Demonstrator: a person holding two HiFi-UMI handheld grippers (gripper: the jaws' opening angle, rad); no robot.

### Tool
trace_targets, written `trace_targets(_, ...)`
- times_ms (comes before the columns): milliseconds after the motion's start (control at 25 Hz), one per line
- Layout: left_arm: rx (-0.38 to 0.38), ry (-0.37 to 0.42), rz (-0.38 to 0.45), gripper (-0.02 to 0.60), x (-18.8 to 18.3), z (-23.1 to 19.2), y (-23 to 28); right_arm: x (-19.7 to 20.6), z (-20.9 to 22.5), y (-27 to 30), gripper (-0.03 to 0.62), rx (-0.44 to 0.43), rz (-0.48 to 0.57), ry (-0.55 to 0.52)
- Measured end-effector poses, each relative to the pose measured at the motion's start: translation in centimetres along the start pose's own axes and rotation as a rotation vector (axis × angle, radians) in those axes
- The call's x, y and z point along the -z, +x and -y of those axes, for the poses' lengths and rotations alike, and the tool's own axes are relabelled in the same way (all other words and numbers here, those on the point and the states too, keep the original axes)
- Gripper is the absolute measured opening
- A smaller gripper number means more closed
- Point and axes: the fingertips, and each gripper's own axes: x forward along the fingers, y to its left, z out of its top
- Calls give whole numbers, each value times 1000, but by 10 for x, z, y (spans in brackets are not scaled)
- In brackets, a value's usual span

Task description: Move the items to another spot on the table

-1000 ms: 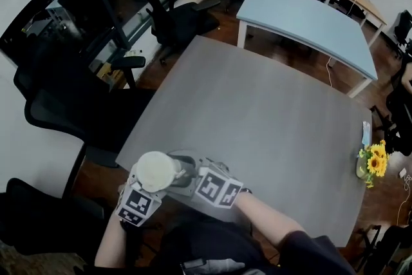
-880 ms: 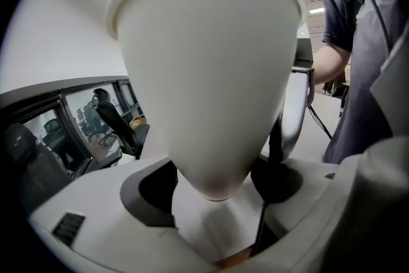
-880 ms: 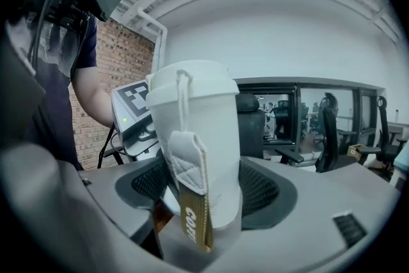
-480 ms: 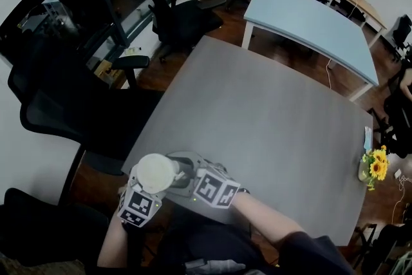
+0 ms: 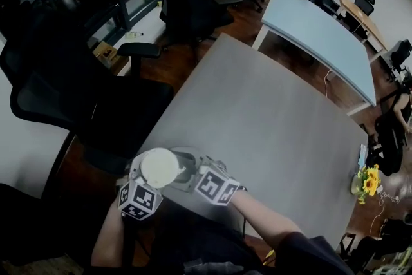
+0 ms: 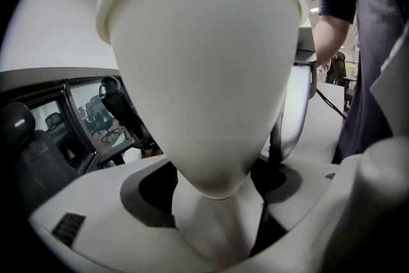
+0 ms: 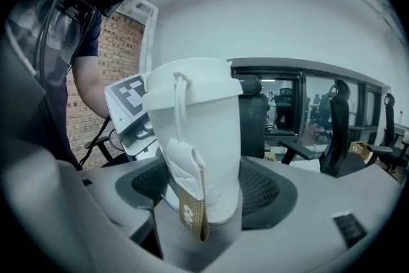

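A wide grey square-topped table (image 5: 270, 132) fills the middle of the head view, bare but for a small bunch of yellow sunflowers (image 5: 368, 182) at its far right edge. At the lower left of the frame, by the table's near corner, a person carries a white lidded paper cup (image 5: 159, 167) between two hand-held tools. The left gripper (image 6: 213, 227) has its jaws set wide and pinching the cup's tapered base, which fills its own view. The right gripper (image 7: 199, 246) is likewise spread wide and clamped on the cup's lower wall from the opposite side. A gold-brown paper tag (image 7: 192, 217) dangles on a white string down the cup's side, at the centre of the right gripper view. The views do not show whether the cup's base touches the tabletop. By the look of it the move is under way: the cup is gripped but not yet set down and released, and the open table ahead offers plenty of room for a new spot.
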Motion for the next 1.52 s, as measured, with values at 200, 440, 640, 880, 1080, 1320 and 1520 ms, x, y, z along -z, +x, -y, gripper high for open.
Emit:
trace_targets(200,-35,-34,-36,379,19,-11,7,10,6,19,350,-39,-18,3)
trace_targets(440,-63,-63,-57,379,29,-20,17,20,17,28,350,-50,-38,6)
trace_targets(640,-66,-53,-67,379,32,-28,29,31,30,30,348,-25,-57,18)
trace_targets(880,-60,-46,-80,377,34,-31,45,40,44,30,344,6,-60,40)
trace_targets(1080,-65,-73,-79,377,38,-38,54,46,55,33,339,22,-71,50)
trace_targets(1320,-51,-176,-31,380,40,-49,54,38,63,41,327,0,-13,100)
trace_targets(1520,-48,-170,-27,380,40,-48,56,46,65,40,327,-4,-24,89)
